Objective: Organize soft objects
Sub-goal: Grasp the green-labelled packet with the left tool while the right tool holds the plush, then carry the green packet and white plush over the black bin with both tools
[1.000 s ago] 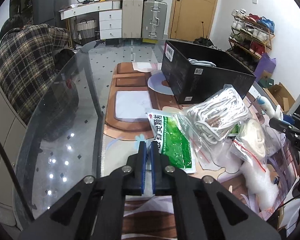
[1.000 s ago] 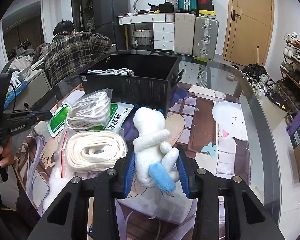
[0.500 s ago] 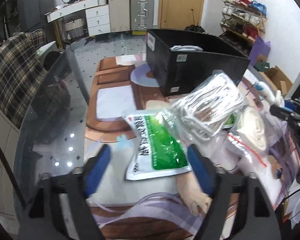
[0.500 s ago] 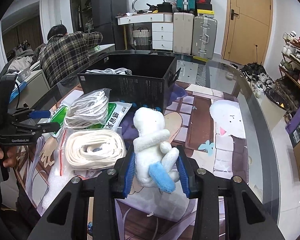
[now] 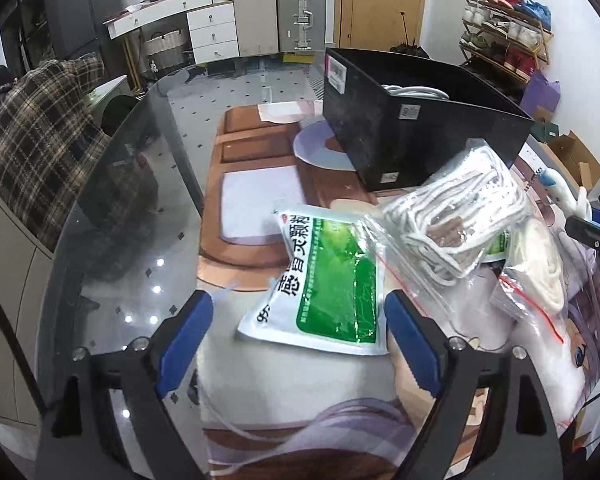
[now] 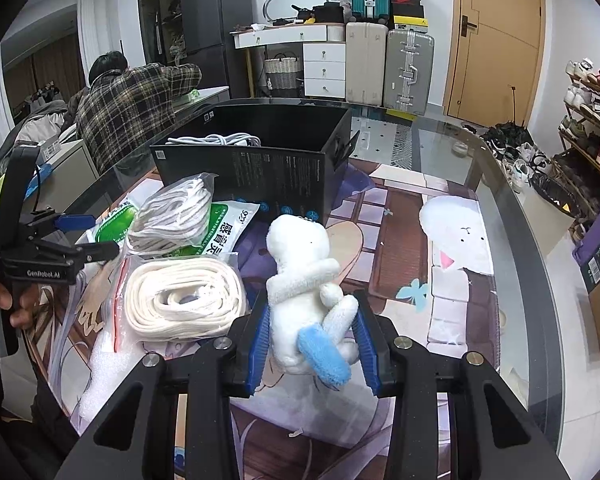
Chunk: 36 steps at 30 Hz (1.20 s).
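The right gripper (image 6: pixel 311 340) has its jaws closed on the white plush toy (image 6: pixel 306 280), pinching it low on the body, with its head leaning toward the black box (image 6: pixel 260 168) and one blue-tipped limb hanging out in front. The toy looks light and squashy, so the pads likely sink into the stuffing; a hold across the thick torso should carry it better than one on a thin limb, which would probably let it flop and swing. The left gripper (image 5: pixel 296 336) has its jaws spread wide and empty, framing the green and white sachet (image 5: pixel 324 280) that lies flat on the bench (image 5: pixel 140 240). That sachet appears thin, glossy and probably slippery, so an edge or corner seems the best place to take it. Just beside it, partly overlapping, lies the bagged white cord (image 5: pixel 452 220), and next to that the bagged cream webbing (image 6: pixel 184 300); both look limp and light, their clear bags likely to slide under the pads. A coil of white cable (image 6: pixel 216 140) already sits in the box
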Motion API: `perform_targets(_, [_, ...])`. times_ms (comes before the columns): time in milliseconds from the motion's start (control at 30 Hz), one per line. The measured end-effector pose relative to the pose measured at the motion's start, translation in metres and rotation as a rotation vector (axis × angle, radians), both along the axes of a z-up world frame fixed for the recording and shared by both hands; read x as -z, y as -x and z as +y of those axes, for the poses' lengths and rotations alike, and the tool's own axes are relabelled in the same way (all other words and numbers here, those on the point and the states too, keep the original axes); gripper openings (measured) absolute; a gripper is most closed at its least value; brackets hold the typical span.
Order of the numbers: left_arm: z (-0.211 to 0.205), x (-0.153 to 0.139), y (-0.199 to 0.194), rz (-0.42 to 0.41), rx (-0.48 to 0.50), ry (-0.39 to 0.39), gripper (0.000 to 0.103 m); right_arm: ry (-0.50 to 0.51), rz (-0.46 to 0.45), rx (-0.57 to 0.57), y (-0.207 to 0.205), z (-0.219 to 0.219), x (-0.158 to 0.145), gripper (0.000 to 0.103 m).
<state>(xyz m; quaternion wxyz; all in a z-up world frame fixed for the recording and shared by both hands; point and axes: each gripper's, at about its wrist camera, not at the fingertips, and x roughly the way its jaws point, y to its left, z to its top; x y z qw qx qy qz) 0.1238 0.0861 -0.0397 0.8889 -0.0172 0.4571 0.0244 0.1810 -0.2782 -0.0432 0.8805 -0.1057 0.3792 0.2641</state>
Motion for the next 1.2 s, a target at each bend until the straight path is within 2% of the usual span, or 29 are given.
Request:
perform_targets(167, [-0.003,0.001,-0.007,0.000,0.020,-0.005,0.089,-0.004,0.004,-0.008,0.000,0.002,0.000,0.039])
perform_targets(200, [-0.004,0.001,-0.008,-0.001,0.030,-0.003,0.086,-0.005,0.005,-0.010,0.000,0.002,0.000,0.039])
perform_targets(267, [-0.008,-0.001,-0.008,-0.023,0.057,-0.002,0.067,-0.008,0.004,-0.013,0.000,0.003,0.000,0.039])
perform_targets(300, [-0.010,-0.003,-0.007,-0.029,0.078,-0.003,0.048,-0.009,0.004,-0.014,0.001,0.003,0.000,0.039])
perform_targets(333, [-0.013,-0.005,-0.007,-0.029,0.084,-0.009,0.039,-0.010,0.004,-0.014,0.001,0.002,0.000,0.039])
perform_targets(500, [-0.010,-0.008,0.002,-0.051,0.053,0.003,0.026,-0.017,0.003,-0.015,0.003,0.001,-0.002,0.039])
perform_targets(867, [0.010,-0.018,0.022,-0.098,-0.057,0.041,0.023,-0.038,-0.016,-0.018,0.011,-0.001,-0.009,0.039])
perform_targets(1200, [0.008,-0.050,0.031,-0.192,-0.057,0.078,0.023,-0.062,-0.049,-0.022,0.017,0.000,-0.020,0.039])
